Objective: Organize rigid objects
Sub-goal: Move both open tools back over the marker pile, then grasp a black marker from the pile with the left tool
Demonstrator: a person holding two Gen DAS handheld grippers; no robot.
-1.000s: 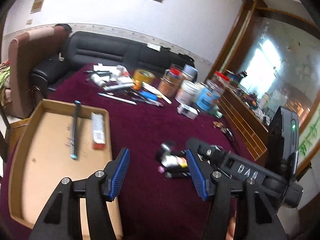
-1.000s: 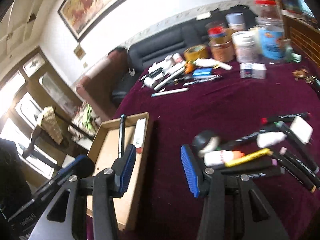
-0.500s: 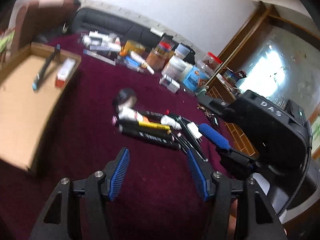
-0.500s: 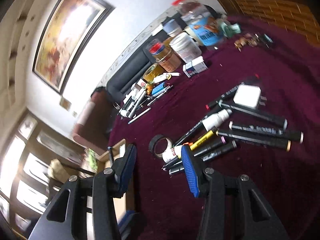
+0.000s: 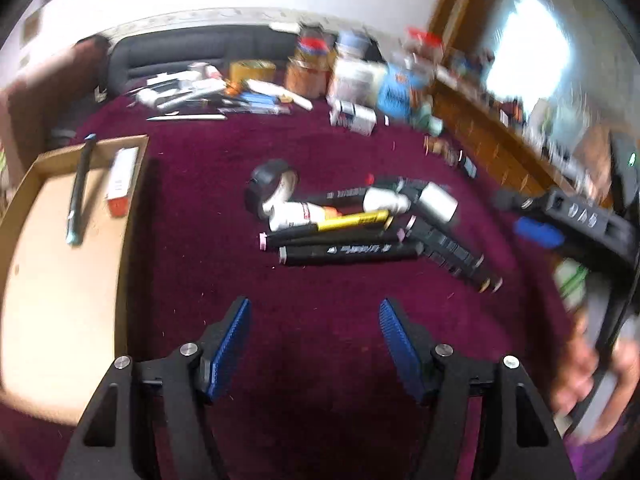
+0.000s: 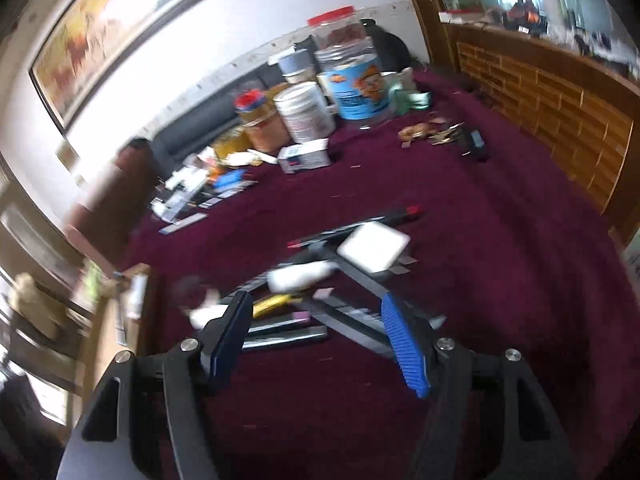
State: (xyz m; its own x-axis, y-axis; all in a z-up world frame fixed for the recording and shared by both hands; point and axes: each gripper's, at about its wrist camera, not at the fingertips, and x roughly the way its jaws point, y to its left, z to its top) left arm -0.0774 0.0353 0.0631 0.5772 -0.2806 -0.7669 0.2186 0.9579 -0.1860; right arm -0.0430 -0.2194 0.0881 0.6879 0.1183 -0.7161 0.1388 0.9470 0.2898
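Observation:
A pile of markers (image 5: 352,250) lies on the maroon cloth with a yellow marker (image 5: 352,220), a white bottle (image 5: 294,216), a black tape roll (image 5: 270,182) and a white block (image 5: 438,202). A cardboard tray (image 5: 36,292) at the left holds a dark pen (image 5: 78,196) and a small white box (image 5: 120,182). My left gripper (image 5: 314,342) is open and empty, short of the pile. My right gripper (image 6: 320,340) is open and empty, just in front of the markers (image 6: 304,320) and near the white block (image 6: 372,246). It also shows at the right of the left wrist view (image 5: 536,230).
Jars and tins (image 6: 352,88), a small box (image 6: 306,156) and loose pens and tubes (image 5: 208,94) crowd the far side of the table. A wooden panel (image 6: 560,120) runs along the right. A black sofa (image 5: 192,52) stands behind the table.
Both cameras have swung. The right gripper has come down close to the marker pile. The left gripper has turned back so tray and pile both show. Both stay open.

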